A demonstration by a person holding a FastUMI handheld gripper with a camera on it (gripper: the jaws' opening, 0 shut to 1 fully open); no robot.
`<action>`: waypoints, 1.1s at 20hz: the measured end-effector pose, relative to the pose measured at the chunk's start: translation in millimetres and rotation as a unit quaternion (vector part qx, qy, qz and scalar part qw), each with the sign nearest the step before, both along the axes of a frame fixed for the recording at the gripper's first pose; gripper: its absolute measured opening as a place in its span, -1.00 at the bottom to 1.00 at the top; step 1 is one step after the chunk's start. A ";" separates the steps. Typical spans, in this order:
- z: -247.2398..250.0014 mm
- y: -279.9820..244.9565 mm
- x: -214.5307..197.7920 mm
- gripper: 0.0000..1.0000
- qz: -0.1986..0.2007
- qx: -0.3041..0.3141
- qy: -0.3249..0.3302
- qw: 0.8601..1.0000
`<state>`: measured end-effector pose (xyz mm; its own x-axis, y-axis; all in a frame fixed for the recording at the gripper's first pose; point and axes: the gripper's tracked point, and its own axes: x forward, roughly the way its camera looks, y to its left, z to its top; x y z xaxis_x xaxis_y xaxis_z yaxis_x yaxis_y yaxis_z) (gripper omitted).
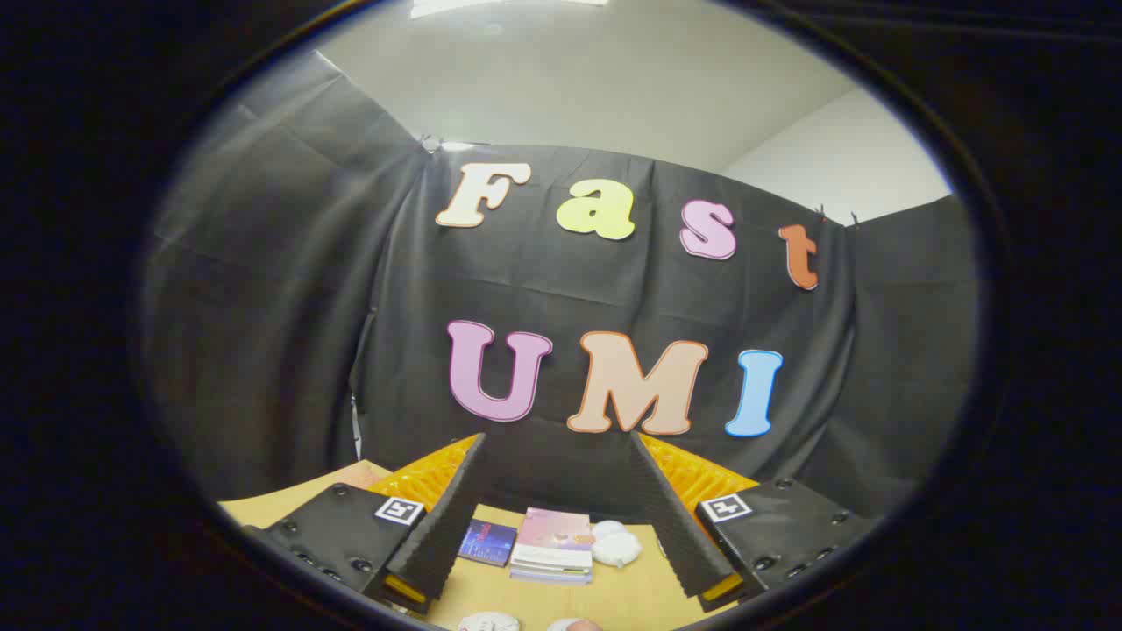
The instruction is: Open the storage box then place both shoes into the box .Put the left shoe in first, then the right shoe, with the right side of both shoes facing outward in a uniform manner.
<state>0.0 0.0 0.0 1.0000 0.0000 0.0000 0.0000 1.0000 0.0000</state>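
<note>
Gripper (554, 438) held high, aimed nearly level at black cloth wall (614, 298); wooden table (614, 600) low in view beneath fingers. Jaws spread wide apart, nothing between them.

Between fingers, on table near wall: stack of books (554, 545), dark booklet (488, 541) just beside it on one side, white crumpled item (614, 545) touching other side; identity of white item unclear.

Two white rounded shapes (488, 622) at near table edge, possibly shoes; mostly cut off, orientation and long axis cannot tell.
</note>
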 end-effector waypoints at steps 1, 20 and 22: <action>0.1 0.1 0.0 0.97 0.000 0.002 0.000 1.000; -0.4 -3.9 12.7 0.97 0.014 0.017 0.011 1.000; -13.2 5.3 16.0 0.97 0.027 0.020 0.025 0.999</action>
